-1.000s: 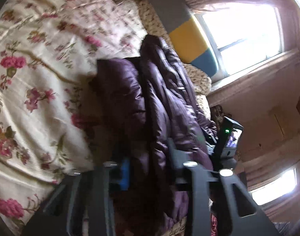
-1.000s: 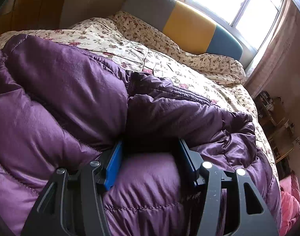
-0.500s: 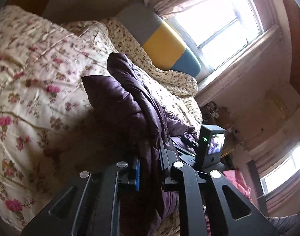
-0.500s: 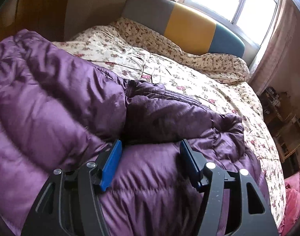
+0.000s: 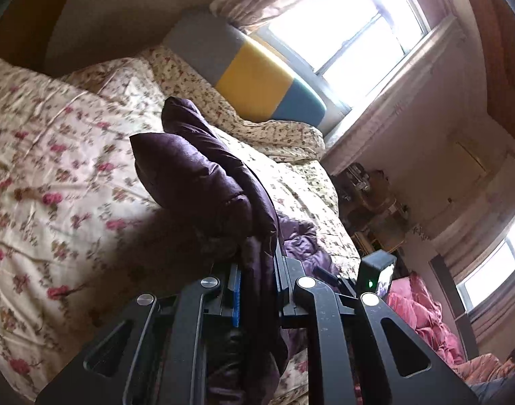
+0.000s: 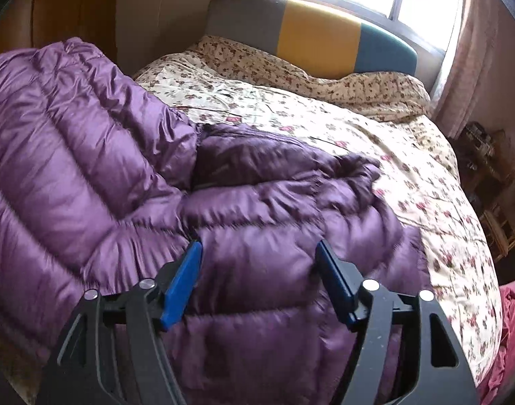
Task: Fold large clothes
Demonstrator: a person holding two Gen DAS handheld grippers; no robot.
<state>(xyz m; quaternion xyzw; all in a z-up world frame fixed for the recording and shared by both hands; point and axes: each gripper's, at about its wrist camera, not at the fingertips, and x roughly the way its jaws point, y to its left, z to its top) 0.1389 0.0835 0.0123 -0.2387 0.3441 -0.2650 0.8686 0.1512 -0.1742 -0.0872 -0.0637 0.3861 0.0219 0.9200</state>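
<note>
A puffy purple down jacket (image 6: 88, 168) lies on the flowered bedspread (image 6: 409, 168). Its left part stands raised in a big fold, and the rest is bunched low under my right gripper (image 6: 257, 248). That gripper's jaws are opening; the blue pads stand wide apart just above the quilted fabric and do not press on it. In the left wrist view my left gripper (image 5: 257, 263) is shut on an edge of the jacket (image 5: 203, 175) and holds it up off the bedspread (image 5: 54, 168), so the fabric rises in a dark ridge ahead of the fingers.
A headboard (image 6: 318, 40) in grey, yellow and teal stands under a bright window at the bed's far end. Pink bedding (image 5: 426, 310) is heaped beside the bed on the right. Cluttered shelves (image 5: 368, 195) line the wall there. The right gripper's camera block (image 5: 377, 275) shows close by.
My left gripper has risen and rolled, lifting the jacket edge off the bed. The right gripper's jaws have widened and drawn back from the fold, and the jacket's left part has come up.
</note>
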